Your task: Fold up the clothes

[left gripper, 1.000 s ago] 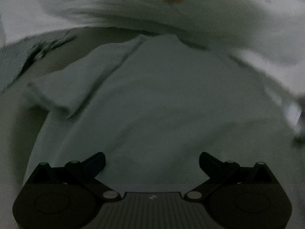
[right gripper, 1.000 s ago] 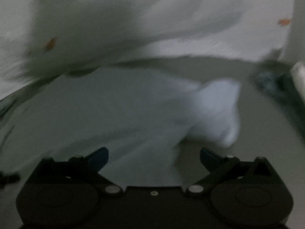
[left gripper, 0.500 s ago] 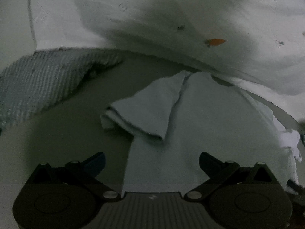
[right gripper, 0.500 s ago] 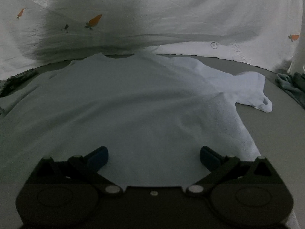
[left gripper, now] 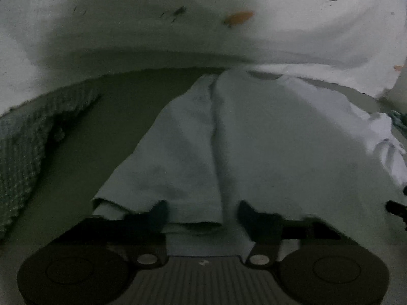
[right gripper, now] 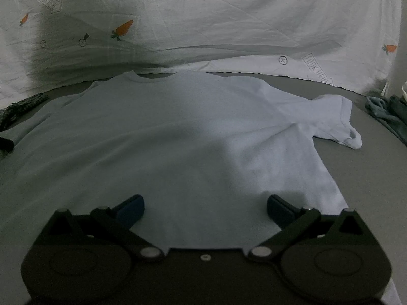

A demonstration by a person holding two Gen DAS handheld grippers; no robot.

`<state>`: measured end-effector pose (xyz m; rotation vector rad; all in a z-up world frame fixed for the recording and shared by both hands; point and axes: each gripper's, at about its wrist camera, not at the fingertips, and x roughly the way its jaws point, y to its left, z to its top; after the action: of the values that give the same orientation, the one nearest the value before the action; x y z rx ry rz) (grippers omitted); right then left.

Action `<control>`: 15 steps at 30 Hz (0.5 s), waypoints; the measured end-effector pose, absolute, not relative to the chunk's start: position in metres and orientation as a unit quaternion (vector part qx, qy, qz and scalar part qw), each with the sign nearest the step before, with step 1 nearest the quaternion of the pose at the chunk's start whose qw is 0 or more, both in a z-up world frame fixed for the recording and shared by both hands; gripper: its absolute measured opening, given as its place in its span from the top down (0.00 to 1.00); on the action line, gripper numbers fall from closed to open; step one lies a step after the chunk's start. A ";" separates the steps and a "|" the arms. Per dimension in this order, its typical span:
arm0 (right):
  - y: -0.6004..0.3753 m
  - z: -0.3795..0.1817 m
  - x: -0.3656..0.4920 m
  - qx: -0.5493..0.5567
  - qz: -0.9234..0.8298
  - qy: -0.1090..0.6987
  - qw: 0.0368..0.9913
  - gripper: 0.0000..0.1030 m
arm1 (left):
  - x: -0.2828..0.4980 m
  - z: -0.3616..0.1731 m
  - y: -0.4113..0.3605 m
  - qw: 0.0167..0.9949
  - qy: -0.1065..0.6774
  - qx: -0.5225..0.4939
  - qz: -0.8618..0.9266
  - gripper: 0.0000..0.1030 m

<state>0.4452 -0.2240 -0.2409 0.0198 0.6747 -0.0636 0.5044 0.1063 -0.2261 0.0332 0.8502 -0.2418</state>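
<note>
**Ana:** T-shirt (right gripper: 183, 137) first: where is it lying?

**Ben:** Spread flat on the grey surface (right gripper: 361, 178), neckline towards the carrot-print sheet (right gripper: 229, 20) at the far edge. In the right wrist view one short sleeve (right gripper: 335, 117) sticks out to the right, and the hem runs under the right gripper (right gripper: 205, 209).

**Ana:** And that gripper's jaws?

**Ben:** Spread wide, both blue pads over the lower body of the shirt with cloth showing between them. Nothing is pinched there.

**Ana:** The left one?

**Ben:** The left gripper (left gripper: 202, 214) sits at the near end of the shirt's left side, where the cloth is doubled over into a long flap with a seam-like ridge running away from the camera. Its jaws have just been closing, and the folded hem edge lies between the fingers. The picture is dim and soft; a gap shows between the tips, and I see no pad pressing on the cloth.

**Ana:** Anything beside it?

**Ben:** A dark knitted garment (left gripper: 28, 147) to the left, apart from the shirt, and dark clothes (right gripper: 386, 111) at the right edge.
</note>
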 end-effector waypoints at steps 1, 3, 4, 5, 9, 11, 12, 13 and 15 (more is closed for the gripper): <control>-0.224 -0.241 0.446 0.010 -0.032 0.331 0.943 0.00 | 0.507 -0.224 0.113 0.906 0.408 0.008 -0.113 0.74; -0.223 -0.241 0.446 0.010 -0.034 0.331 0.943 0.00 | 0.513 -0.221 0.126 0.910 0.402 -0.008 -0.106 0.89; -0.223 -0.241 0.446 0.010 -0.035 0.331 0.943 0.00 | 0.516 -0.218 0.133 0.912 0.397 -0.018 -0.101 0.93; -0.223 -0.241 0.447 0.011 -0.035 0.331 0.943 0.00 | 0.519 -0.210 0.144 0.921 0.379 -0.035 -0.088 0.95; -0.224 -0.242 0.447 0.011 -0.036 0.331 0.943 0.00 | 0.544 -0.180 0.203 0.944 0.309 -0.116 0.002 0.95; -0.224 -0.241 0.447 0.011 -0.035 0.331 0.943 0.00 | 0.560 -0.174 0.232 0.941 0.292 -0.157 0.067 0.95; -0.224 -0.241 0.447 0.011 -0.035 0.331 0.943 0.00 | 0.564 -0.175 0.240 0.937 0.292 -0.166 0.095 0.90; -0.224 -0.241 0.447 0.011 -0.035 0.331 0.943 0.00 | 0.570 -0.177 0.247 0.933 0.296 -0.167 0.118 0.90; -0.224 -0.241 0.447 0.012 -0.035 0.331 0.943 0.00 | 0.575 -0.179 0.257 0.928 0.299 -0.172 0.142 0.85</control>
<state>0.4467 -0.2243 -0.2411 0.0235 0.6752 -0.0711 0.5754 0.2566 -0.1790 -0.3518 0.6126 0.2912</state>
